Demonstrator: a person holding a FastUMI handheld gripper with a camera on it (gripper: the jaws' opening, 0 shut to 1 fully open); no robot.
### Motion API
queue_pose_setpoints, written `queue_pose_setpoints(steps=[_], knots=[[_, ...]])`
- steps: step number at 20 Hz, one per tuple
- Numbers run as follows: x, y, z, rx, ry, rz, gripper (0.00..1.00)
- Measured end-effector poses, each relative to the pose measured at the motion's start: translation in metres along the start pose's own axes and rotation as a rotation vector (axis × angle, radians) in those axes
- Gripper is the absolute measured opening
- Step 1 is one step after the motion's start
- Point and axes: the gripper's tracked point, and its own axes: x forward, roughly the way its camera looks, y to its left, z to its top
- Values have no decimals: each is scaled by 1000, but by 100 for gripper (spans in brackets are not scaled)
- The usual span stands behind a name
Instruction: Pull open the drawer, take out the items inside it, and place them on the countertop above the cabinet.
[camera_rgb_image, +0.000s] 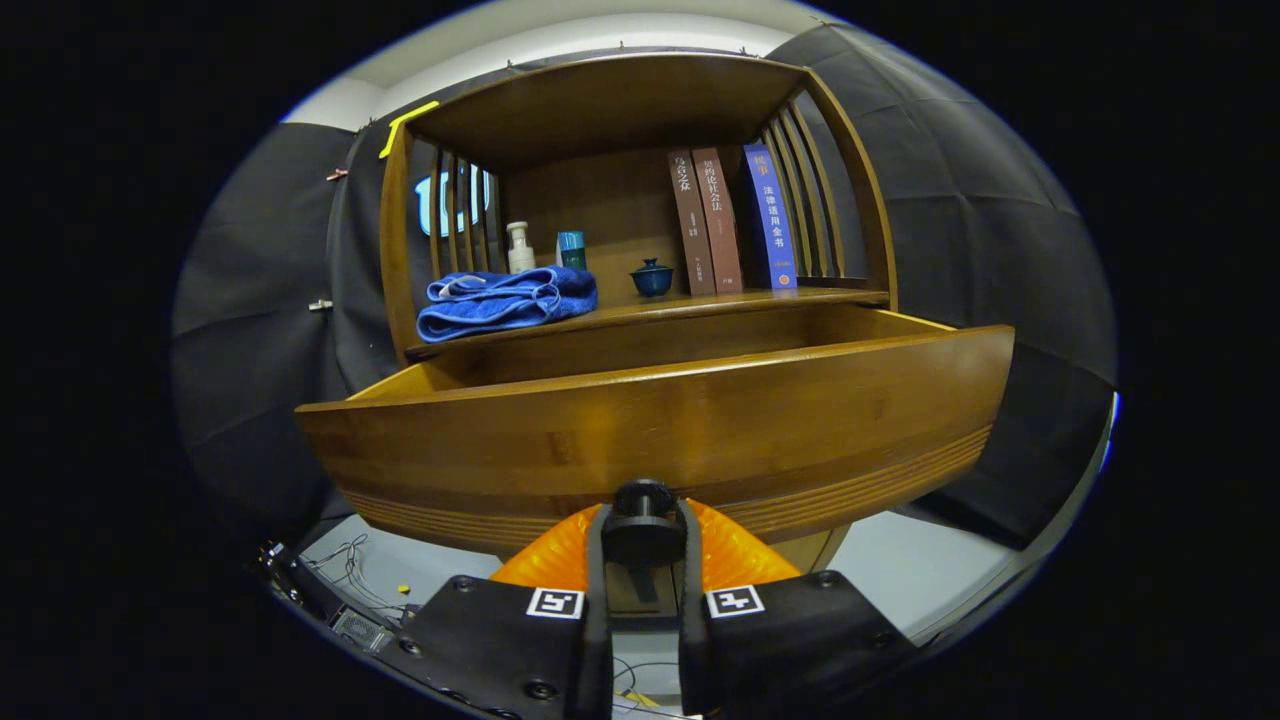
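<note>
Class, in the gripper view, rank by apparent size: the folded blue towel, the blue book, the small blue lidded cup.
1. Towel
2. Book
3. Cup
All share one shelf, so nearness hardly skews this.

A: What did the gripper (643, 540) hold?
B: Its fingers were closed on the dark round knob (642, 520) of the drawer (660, 430), which stood pulled out.
A: And above it?
B: On the countertop (700, 303) lay a folded blue towel (505, 300), two bottles (520, 248), a small blue lidded cup (652, 277) and three upright books (730, 220).
</note>
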Motion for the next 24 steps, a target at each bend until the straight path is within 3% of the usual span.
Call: queue_pose_setpoints(steps=[4, 7, 11, 14, 19, 24], knots=[[-2, 1, -2, -6, 9, 13, 30], [-4, 3, -3, 5, 17, 33, 48], [-18, -1, 3, -52, 14, 20, 99], [-34, -7, 29, -82, -22, -18, 100], [-40, -2, 118, -106, -66, -25, 100], [1, 13, 150, -44, 179, 39, 100]])
